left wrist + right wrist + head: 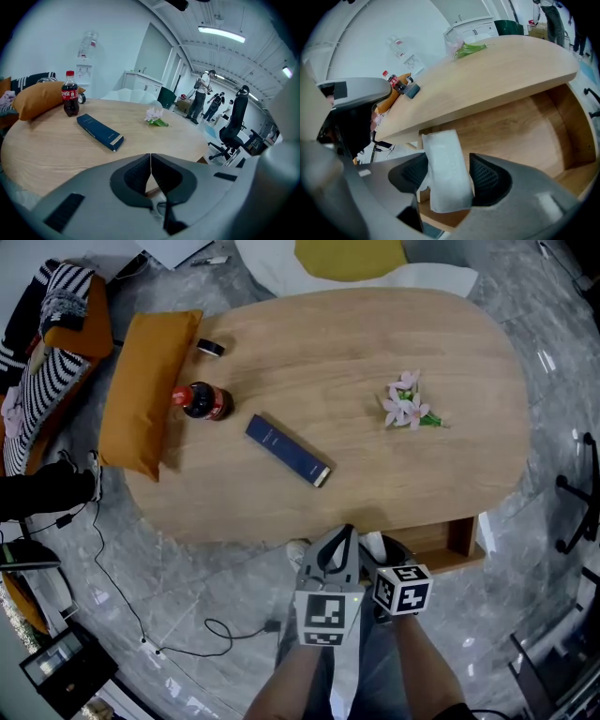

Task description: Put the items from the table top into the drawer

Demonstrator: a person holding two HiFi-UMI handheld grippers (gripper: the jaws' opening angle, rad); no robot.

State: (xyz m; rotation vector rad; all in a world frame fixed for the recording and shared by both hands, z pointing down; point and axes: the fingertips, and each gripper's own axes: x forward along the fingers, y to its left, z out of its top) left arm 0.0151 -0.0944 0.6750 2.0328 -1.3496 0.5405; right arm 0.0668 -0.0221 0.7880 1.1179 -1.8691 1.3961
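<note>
One white packet is seen, unpressed, between the parted fingers of the right gripper, over the open drawer under the table. The fingers of the left gripper are clenched together, empty. Bottle, box and flowers are spread on top.

I read the drawer as open from above, its floor bare; the table top overhangs its back. The bottle and blue box obstruct the top's left half.
</note>
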